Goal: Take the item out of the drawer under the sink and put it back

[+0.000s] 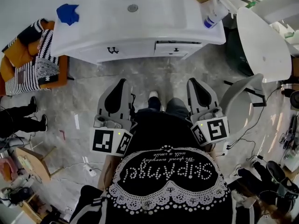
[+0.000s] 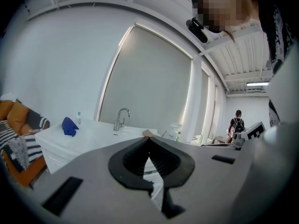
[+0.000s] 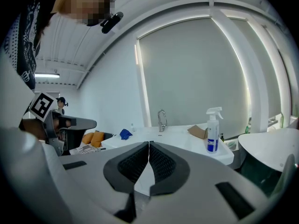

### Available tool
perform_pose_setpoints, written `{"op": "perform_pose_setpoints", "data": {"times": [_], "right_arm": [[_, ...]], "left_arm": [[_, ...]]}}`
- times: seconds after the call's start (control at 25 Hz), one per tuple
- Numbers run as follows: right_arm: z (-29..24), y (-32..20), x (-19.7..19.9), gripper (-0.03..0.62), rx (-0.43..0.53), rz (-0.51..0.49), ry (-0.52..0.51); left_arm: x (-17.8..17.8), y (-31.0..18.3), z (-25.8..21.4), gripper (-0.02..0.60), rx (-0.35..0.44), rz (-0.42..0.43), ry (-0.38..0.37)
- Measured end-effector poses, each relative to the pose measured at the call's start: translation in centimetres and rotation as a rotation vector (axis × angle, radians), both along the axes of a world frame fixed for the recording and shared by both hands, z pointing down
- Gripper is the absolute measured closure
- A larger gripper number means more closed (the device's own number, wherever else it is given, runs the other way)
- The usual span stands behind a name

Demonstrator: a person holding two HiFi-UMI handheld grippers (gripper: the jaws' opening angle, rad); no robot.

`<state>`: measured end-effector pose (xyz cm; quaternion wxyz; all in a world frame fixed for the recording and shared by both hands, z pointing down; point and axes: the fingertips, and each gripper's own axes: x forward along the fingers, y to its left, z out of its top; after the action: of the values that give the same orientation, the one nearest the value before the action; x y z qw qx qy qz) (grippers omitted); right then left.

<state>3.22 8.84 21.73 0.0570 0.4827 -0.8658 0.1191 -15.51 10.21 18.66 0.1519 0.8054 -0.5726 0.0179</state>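
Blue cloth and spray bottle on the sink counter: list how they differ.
The blue cloth is a soft, crumpled heap lying low, while the spray bottle is rigid and stands upright. The cloth is solid blue, and the bottle is whitish with a blue label. The cloth lies towards the left end of the sink counter, and the bottle stands at the right end. Both rest on that counter top.

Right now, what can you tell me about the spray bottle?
The spray bottle looks like white plastic, with a white trigger head and a blue label low on its body. It stands upright near the right end of the white counter, close beside a brown cardboard piece. Nothing holds it.
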Motion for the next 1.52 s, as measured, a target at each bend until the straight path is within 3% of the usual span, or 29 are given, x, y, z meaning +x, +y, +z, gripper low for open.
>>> {"op": "perform_pose_setpoints", "data": {"times": [0.64,1.52], "right_arm": [[0.3,1.2,-0.6,0.576,-0.017,-0.003,0.030],[0.4,-4.1,3.8,0.576,-0.030,-0.011,0.021]], "left_arm": [[-1.4,0.9,0.7,0.578,-0.005,-0.034,0.036],[2.0,-4.2,-0.2,0.577,-0.004,-0.057,0.014]]}}
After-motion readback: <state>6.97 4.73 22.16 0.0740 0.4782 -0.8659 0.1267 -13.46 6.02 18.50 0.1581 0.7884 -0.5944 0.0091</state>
